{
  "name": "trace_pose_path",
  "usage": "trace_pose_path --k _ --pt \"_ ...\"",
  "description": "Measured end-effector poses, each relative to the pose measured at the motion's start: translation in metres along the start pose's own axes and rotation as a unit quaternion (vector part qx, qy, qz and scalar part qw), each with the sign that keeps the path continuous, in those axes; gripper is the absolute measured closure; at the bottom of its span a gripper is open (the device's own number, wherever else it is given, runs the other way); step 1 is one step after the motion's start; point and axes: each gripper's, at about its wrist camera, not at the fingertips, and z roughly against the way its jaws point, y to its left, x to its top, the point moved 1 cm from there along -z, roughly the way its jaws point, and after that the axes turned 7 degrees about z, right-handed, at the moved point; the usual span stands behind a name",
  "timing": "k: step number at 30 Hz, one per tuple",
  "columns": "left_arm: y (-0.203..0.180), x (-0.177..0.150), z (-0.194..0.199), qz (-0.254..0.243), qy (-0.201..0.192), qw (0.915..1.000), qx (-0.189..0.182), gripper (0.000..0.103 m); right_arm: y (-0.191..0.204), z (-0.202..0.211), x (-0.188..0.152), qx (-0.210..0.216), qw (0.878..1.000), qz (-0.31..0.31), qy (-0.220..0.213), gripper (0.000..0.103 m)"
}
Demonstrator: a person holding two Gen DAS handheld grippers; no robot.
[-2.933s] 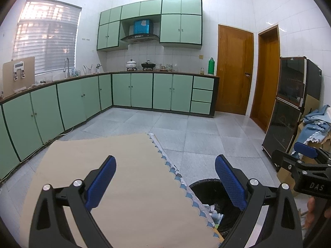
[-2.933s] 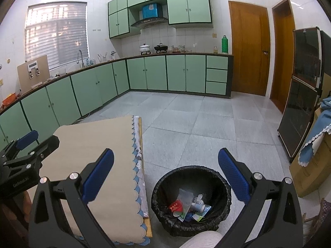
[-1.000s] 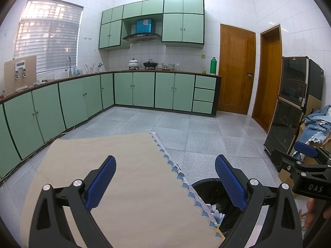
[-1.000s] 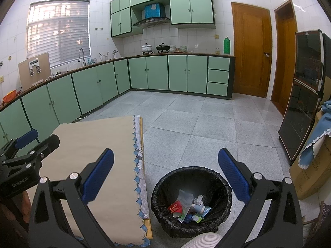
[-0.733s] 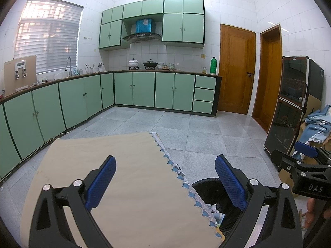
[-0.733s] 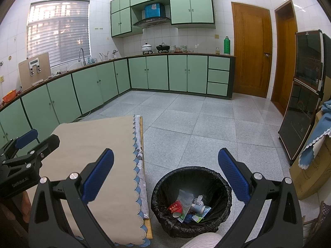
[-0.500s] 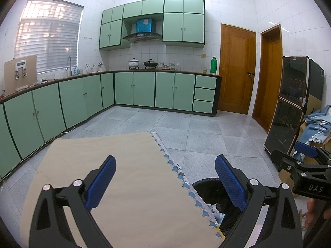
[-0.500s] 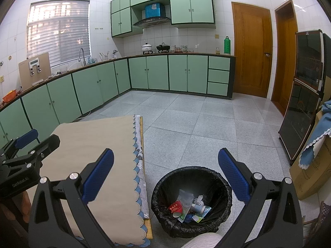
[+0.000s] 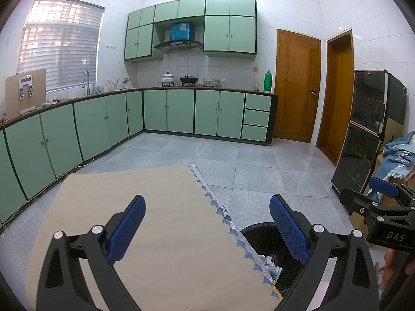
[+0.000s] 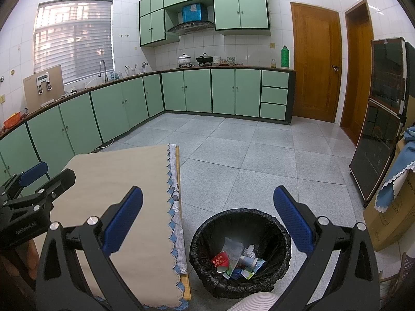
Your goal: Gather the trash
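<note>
Holding my left claw [image 9: 207, 223] wide open, gripping nothing, hovering above worktop [image 9: 145, 207] draped in beige cloth with blue scalloped edge. Holding my right claw [image 10: 207, 215] just as wide open, also gripping nothing, hovering over black-lined bin [image 10: 280, 233] on floor, just right of worktop edge. Trash [image 10: 233, 259] lying inside bin, below and between my right claw's fingers: red cup, white bottle, wrappers. Left claw showing at right claw's far left, over cloth. Green cabinets [image 10: 223, 90] standing far ahead.
</note>
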Motion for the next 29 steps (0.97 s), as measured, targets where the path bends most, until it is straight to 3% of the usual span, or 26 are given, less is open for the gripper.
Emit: trace_pose_path --k 29 --pt "-0.002 -0.002 -0.001 0.003 0.006 1.0 0.005 0.009 -0.009 -0.006 -0.005 -0.006 1.0 0.003 -0.001 0.005"
